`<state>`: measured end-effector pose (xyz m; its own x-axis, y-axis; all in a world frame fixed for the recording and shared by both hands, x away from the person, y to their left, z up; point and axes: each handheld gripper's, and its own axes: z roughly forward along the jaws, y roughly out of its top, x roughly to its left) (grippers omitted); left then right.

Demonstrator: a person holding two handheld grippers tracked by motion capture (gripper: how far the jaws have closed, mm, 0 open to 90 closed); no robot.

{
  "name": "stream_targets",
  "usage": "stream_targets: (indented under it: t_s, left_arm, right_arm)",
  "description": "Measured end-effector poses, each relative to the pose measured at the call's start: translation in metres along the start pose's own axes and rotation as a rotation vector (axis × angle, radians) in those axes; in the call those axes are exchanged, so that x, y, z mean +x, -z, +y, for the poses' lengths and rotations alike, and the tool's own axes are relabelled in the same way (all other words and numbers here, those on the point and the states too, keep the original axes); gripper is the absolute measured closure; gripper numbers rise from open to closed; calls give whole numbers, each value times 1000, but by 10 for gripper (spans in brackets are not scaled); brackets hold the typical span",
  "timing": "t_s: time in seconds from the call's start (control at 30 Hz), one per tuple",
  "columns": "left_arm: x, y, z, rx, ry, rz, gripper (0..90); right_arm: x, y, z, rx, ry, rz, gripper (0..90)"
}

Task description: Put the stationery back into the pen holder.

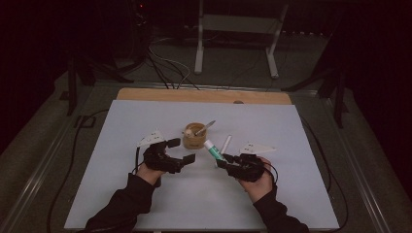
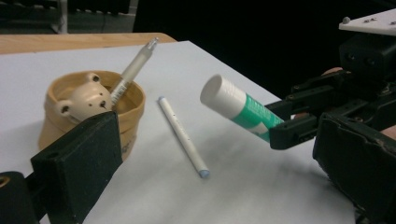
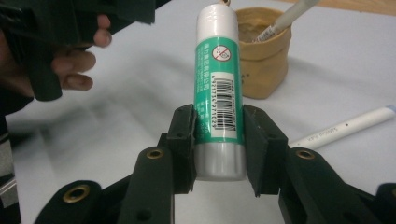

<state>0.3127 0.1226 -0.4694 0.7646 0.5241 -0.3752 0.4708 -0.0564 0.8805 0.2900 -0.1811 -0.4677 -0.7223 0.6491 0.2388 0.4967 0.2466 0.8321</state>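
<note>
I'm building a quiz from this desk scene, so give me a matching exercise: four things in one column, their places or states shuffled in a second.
1. glue stick
2. white pen
3. bear cup
4. left gripper

A. lying flat on the white mat
B. open, holding nothing
C. clamped in the right gripper
D. standing upright with a pen in it

Pairs: 1-C, 2-A, 3-D, 4-B

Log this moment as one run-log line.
right gripper: shut on glue stick, raised | left gripper: open, holding nothing | bear-face cup: holds one pen | loose pen: on table
</note>
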Motion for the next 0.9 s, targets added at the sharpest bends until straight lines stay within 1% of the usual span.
stream_targets:
  t_s: [0.03,0.1,0.13,0.2,0.23,0.27,0.3,0.33,0.37,0.43,0.5,0.53,0.6,0.63,0.67,0.73,0.8,0.83,0.9]
  left_arm:
    - [0,-1,0,-2,10,-10,19]
    - [-1,-2,-1,4,23,-17,19]
    - [-1,-3,-1,0,31,-22,19]
    - [0,-4,-2,-2,62,-39,20]
    - [0,-4,-2,-12,74,-49,26]
    - [0,-4,-2,-12,74,-49,38]
    - [0,-5,-2,-21,101,-71,38]
    - [0,-6,-2,-25,110,-77,46]
    - [0,-7,-3,-32,118,-83,47]
    - [0,-8,-3,-47,152,-109,49]
    - [0,-10,-2,-44,190,-138,65]
    - [0,-11,-2,-44,203,-151,73]
    - [-1,-14,-1,-46,236,-165,94]
    - [-1,-15,0,-43,259,-167,141]
    - [-1,-17,0,-45,283,-171,166]
    - [0,-21,-1,-42,333,-184,185]
    - [2,-24,-2,-41,373,-182,249]
    - [3,-25,-3,-45,400,-189,281]
    - [5,-27,-5,-47,431,-194,334]
  right_arm:
    - [-1,1,0,-14,-11,17,658]
    - [-1,2,1,-22,-8,16,658]
    - [-3,2,1,-38,-49,52,658]
    - [-4,2,1,-40,-52,55,658]
    - [-5,2,0,-46,-71,70,658]
    - [-5,2,0,-46,-71,70,658]
    - [-6,2,-1,-49,-92,86,658]
    - [-5,1,-1,-45,-74,67,658]
    - [-4,1,-1,-45,-65,61,658]
    - [-2,1,-1,-47,-56,65,658]
    - [1,1,0,-50,-45,68,658]
    - [2,1,0,-50,-40,71,658]
    - [5,0,0,-47,-26,68,658]
    - [6,-1,0,-47,-20,67,658]
    - [7,-1,0,-48,-14,65,658]
    - [8,-1,1,-46,-4,65,658]
    - [9,-1,1,-45,2,65,658]
    - [9,0,1,-47,2,67,658]
    - [10,0,1,-47,4,73,658]
